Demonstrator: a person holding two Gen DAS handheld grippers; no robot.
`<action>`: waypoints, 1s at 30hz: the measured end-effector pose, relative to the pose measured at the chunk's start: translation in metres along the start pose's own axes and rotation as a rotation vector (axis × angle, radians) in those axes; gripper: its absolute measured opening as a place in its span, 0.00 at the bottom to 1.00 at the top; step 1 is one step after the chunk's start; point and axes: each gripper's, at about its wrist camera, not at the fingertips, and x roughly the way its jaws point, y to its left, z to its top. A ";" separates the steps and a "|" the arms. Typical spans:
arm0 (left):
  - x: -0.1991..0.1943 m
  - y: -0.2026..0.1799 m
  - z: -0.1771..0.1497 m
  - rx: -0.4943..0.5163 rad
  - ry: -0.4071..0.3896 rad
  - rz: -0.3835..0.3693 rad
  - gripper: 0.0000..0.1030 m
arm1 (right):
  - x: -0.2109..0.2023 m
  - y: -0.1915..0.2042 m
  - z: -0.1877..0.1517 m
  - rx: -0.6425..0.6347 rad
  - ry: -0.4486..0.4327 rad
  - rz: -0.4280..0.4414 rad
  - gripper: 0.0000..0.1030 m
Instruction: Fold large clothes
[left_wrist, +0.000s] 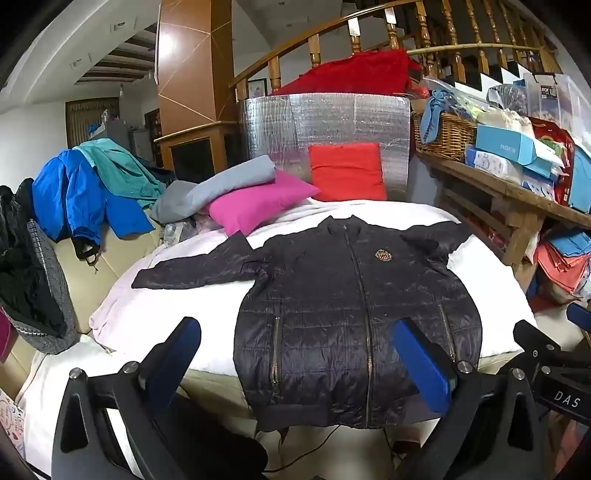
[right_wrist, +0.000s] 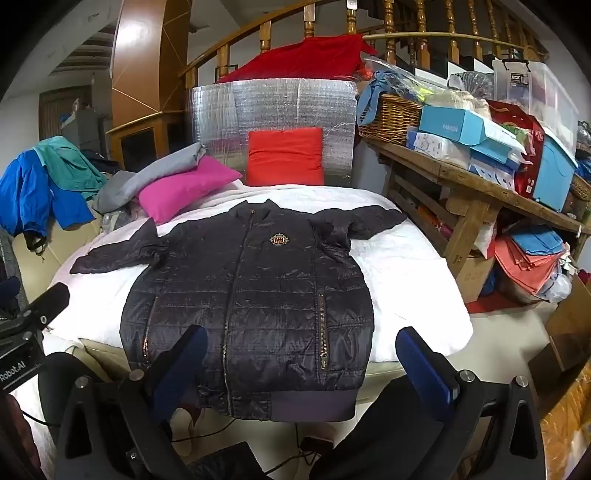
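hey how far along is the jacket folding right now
Done: the jacket lies flat, front up and zipped, on the white cover, both sleeves spread out. In hand: nothing; the left gripper and right gripper hang open in front of the hem, not touching it. Left: every fold, starting with the sleeves.

A bed covered by a white blanket (left_wrist: 177, 306) carries a dark quilted jacket (left_wrist: 343, 314), laid flat front-up with its sleeves spread and its hem hanging over the near edge. At the far end lie a pink pillow (left_wrist: 255, 201), topped by a folded grey cloth (left_wrist: 225, 182), and an upright red cushion (left_wrist: 347, 171).
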 end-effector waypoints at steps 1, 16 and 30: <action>0.003 -0.001 0.000 0.001 0.004 0.001 1.00 | 0.000 0.000 0.000 -0.005 0.005 -0.003 1.00; 0.000 0.004 -0.007 -0.034 0.004 -0.022 1.00 | 0.000 0.001 -0.002 -0.012 0.008 -0.005 1.00; 0.006 0.005 -0.007 -0.040 0.019 -0.029 1.00 | 0.001 0.005 -0.003 -0.024 0.015 -0.007 1.00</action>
